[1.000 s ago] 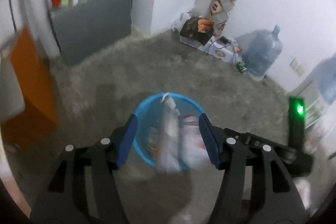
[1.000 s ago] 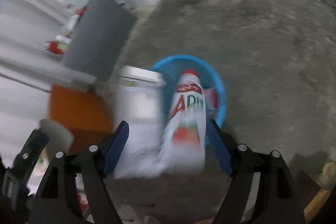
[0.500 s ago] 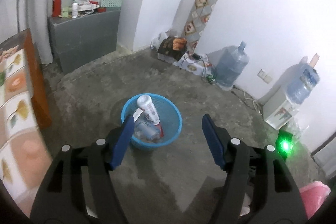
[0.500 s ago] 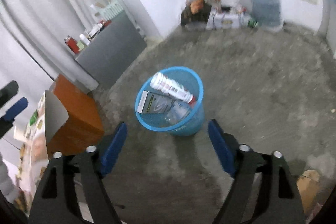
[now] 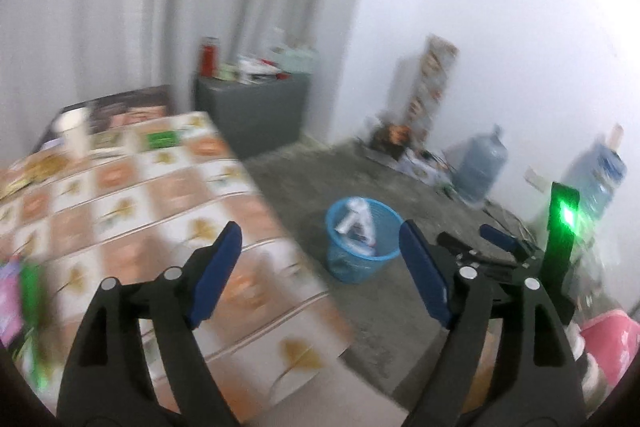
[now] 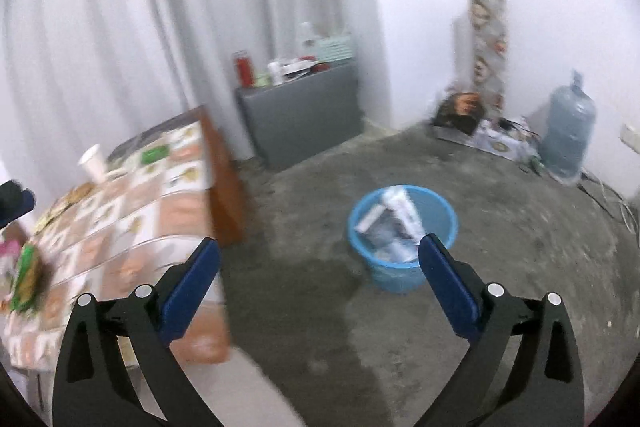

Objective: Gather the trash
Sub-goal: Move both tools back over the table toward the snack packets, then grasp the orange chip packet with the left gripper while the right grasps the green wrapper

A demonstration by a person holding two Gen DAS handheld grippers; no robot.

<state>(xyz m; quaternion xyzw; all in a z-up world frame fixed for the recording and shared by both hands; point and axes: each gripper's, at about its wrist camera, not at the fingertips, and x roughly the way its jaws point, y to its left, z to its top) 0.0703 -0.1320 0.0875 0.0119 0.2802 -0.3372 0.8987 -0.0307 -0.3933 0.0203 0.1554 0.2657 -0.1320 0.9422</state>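
- On the left, the table [image 5: 168,195] with its flower-pattern cloth held what looked like more trash: a white paper cup [image 5: 74,131] standing up near the far edge, and a green packet [image 5: 162,139] lying flat beside it.
- Over the table's near edge, the left gripper [image 5: 320,267] had just been opening; its blue jaws stood spread with nothing between them.
- Farther right, on the grey floor [image 6: 500,227], the blue trash basket [image 6: 400,275] stood upright, well apart from the table.
- A white bottle [image 6: 402,213] lay in the basket on a slant, its long side leaning against the rim; which end was up could not be told.
- The right gripper [image 6: 320,279] had also been opening, wide and empty.
- The drop-off step looked done. The next move probably called for reaching to the table for another piece.
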